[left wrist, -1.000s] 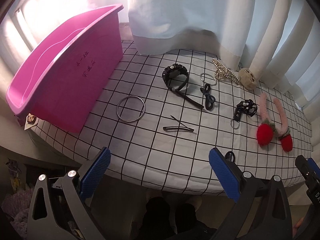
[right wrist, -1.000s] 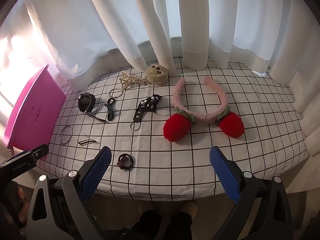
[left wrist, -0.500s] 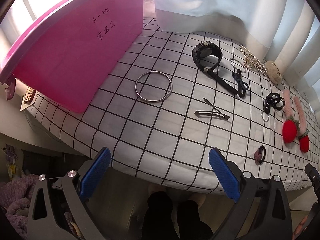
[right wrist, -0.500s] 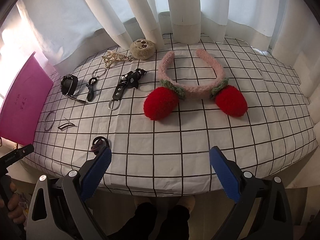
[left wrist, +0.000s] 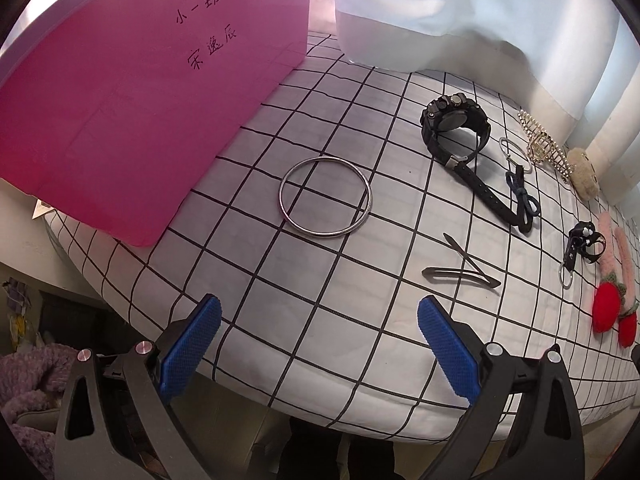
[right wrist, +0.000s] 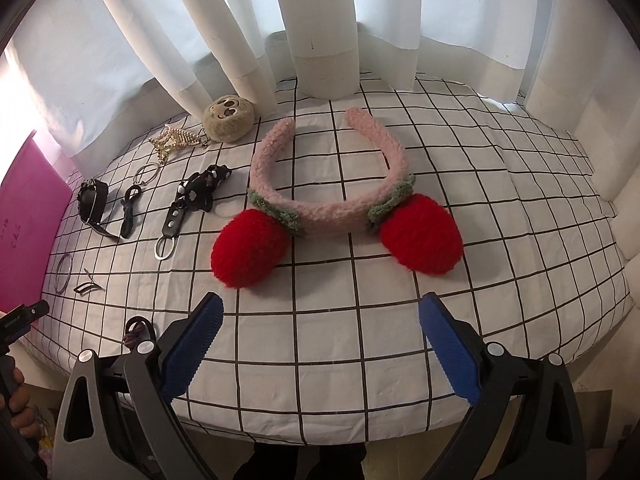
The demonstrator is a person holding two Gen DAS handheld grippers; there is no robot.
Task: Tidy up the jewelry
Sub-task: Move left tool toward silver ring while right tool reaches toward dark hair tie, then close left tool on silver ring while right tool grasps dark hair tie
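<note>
My left gripper (left wrist: 318,340) is open and empty, low over the table's front edge, with a silver bangle (left wrist: 325,196) just ahead of it. A black hair clip (left wrist: 460,274), a black watch (left wrist: 454,130) and a dark bow tie (left wrist: 522,202) lie further right. My right gripper (right wrist: 320,344) is open and empty, facing a pink headband (right wrist: 328,204) with two red pompoms. A black keychain (right wrist: 192,204), gold hair claw (right wrist: 174,142) and small hair tie (right wrist: 136,330) lie to its left.
A pink plastic bin (left wrist: 132,92) stands at the table's left end, close to the bangle; it also shows in the right wrist view (right wrist: 28,216). A beige plush ball (right wrist: 228,118) sits by white curtains (right wrist: 324,20) along the back. The checked cloth (right wrist: 480,208) covers the table.
Both grippers have moved forward and lower toward the table. The left one has closed in on the bangle, the right one on the headband. Both stay open.
</note>
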